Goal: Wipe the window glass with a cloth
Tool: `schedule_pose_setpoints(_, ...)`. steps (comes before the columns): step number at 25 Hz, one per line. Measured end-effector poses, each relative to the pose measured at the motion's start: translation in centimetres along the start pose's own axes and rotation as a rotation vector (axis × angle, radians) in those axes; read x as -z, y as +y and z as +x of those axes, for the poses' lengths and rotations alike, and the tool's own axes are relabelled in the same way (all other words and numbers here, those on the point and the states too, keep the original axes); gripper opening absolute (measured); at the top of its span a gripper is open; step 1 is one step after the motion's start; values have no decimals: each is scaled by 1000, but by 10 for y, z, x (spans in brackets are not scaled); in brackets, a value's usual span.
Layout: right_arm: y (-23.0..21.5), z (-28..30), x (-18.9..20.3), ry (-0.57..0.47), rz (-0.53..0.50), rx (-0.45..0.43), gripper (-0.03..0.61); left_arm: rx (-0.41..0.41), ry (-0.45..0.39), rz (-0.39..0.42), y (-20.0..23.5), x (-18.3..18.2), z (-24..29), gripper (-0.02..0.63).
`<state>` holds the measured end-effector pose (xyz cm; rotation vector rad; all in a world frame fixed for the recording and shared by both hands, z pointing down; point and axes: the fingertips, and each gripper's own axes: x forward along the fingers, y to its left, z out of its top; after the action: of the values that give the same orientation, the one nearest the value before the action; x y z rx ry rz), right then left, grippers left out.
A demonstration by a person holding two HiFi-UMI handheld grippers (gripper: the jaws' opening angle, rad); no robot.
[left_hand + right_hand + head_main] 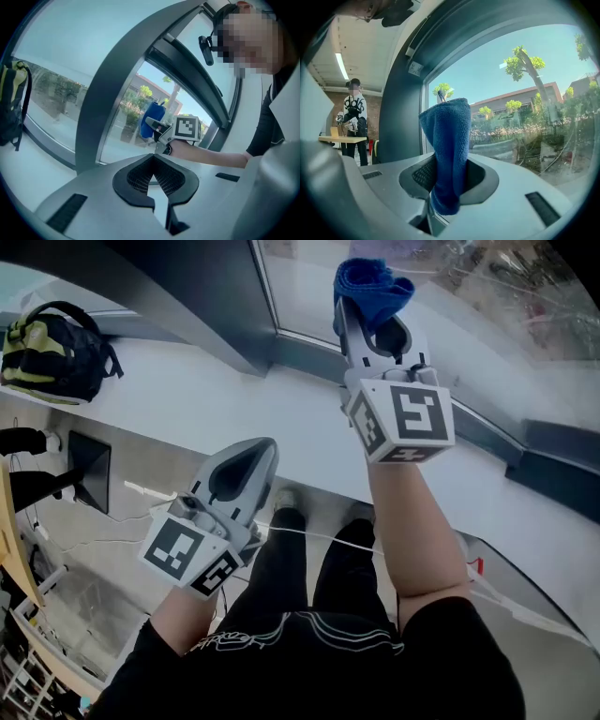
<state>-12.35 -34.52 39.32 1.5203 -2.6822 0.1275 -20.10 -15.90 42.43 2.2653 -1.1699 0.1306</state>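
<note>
My right gripper (370, 307) is raised toward the window glass (469, 282) and is shut on a blue cloth (371, 282). The cloth bunches out past the jaw tips, close to the pane; whether it touches the glass I cannot tell. In the right gripper view the blue cloth (447, 140) stands upright between the jaws, with the window glass (520, 108) just beyond it. My left gripper (251, 454) hangs lower, over the white sill (225, 399), shut with nothing in it. In the left gripper view its jaws (153, 158) meet, and the blue cloth (153, 120) shows ahead at the glass.
A dark window pillar (202, 296) stands left of the pane. A black and green backpack (52, 351) lies on the sill at far left. Cables cross the floor below. A person (354, 122) stands by a table far behind, in the right gripper view.
</note>
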Motion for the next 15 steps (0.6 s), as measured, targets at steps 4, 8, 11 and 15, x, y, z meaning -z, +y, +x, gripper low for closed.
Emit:
schedule_pose_setpoints(4, -37, -33, 1, -8, 9, 28, 94, 38, 30, 6, -34, 14, 25, 5)
schedule_pose_setpoints(8, -79, -72, 4, -15, 42, 68, 94, 77, 60, 19, -69, 26, 50, 5)
schedule_pose_setpoints(11, -111, -101, 7, -14, 38, 99, 94, 107, 74, 28, -96, 33, 69, 5)
schedule_pose_setpoints(15, -159, -142, 10, -14, 45, 133, 94, 152, 91, 21, -140, 47, 96, 5)
